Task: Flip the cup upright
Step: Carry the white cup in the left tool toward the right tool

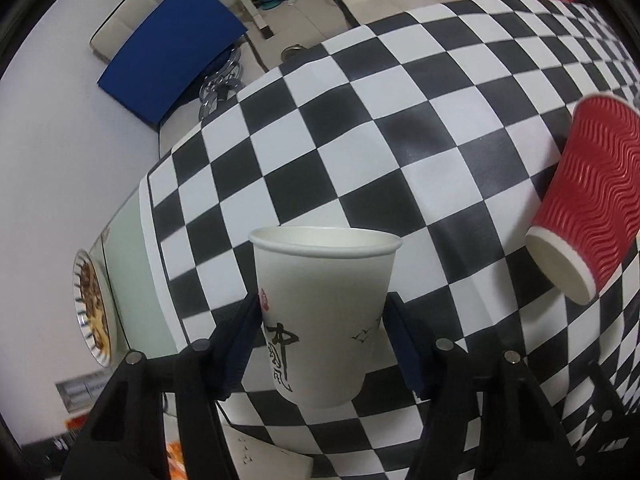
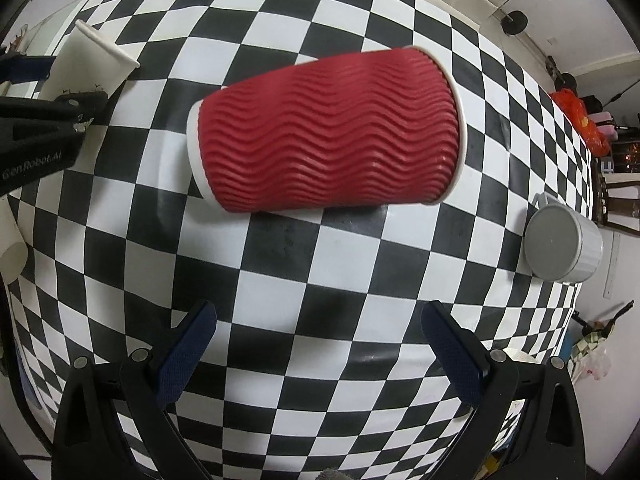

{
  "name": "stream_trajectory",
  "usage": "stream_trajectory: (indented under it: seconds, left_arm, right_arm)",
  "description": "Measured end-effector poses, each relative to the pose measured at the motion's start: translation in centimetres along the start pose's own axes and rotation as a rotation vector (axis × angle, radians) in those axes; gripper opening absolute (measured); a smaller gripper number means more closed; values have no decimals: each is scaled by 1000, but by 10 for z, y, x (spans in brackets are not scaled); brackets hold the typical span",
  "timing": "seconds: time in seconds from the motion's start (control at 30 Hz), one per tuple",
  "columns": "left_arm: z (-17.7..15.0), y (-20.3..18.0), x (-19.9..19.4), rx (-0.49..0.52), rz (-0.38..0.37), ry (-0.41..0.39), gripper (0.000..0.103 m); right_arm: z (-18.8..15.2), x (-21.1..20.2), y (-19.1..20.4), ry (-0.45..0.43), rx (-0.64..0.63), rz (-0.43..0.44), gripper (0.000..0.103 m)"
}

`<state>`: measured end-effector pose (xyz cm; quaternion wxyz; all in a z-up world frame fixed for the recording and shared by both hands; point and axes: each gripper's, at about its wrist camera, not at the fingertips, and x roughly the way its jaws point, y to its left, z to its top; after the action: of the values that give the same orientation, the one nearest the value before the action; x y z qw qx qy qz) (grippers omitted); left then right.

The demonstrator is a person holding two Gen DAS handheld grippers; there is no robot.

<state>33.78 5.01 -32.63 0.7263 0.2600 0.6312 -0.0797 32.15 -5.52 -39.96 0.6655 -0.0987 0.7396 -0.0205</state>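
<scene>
**A:** ok so what's the left gripper doing? Looks like its blue padded fingers are clamped on both sides of the white paper cup with black brush lettering, mouth facing up.

**B:** yep, gripping it around the lower half, rim above the fingertips. Can't tell if its base sits on the black-and-white checkered tablecloth or hangs just above it. Either way I'd call that one flipped, just not let go yet.

**A:** and the right gripper?

**B:** spread wide, nothing between the fingers. Ahead of the fingertips, a bit apart from them, the red ripple-wall paper cup is lying on its side, white base pointing left, open mouth pointing right.

**A:** so roughly half done?

**B:** my guess, yeah. The red one hasn't been stood up. Off to the right of the fingers there's a grey-lidded white ribbed container, and I don't think it's involved.
</scene>
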Motion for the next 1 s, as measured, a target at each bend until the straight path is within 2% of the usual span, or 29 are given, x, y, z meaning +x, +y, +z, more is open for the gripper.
stream_trajectory:
  seconds: [0.27, 0.53, 0.67, 0.73, 0.8, 1.0]
  left_arm:
    - [-27, 6, -39, -146, -63, -39, 58]
    - [-89, -21, -83, -269, -186, -48, 58]
    - [-123, -45, -86, -339, -313, -2, 58]
    - [-139, -60, -80, -392, -419, 43, 58]
    - [-150, -74, -76, -419, -494, 69, 58]
    - [-162, -130, -63, -436, -597, 132, 58]
  right_arm:
    - [-20, -6, -14, -2, 56, 29, 103]
    - [-70, -21, -28, -20, 95, 45, 103]
    - [-108, -20, -41, -14, 134, 45, 103]
    - [-130, -15, -50, 2, 165, 45, 103]
    - [-152, -7, -61, 16, 197, 34, 103]
    - [-209, 23, -91, 77, 284, 22, 103]
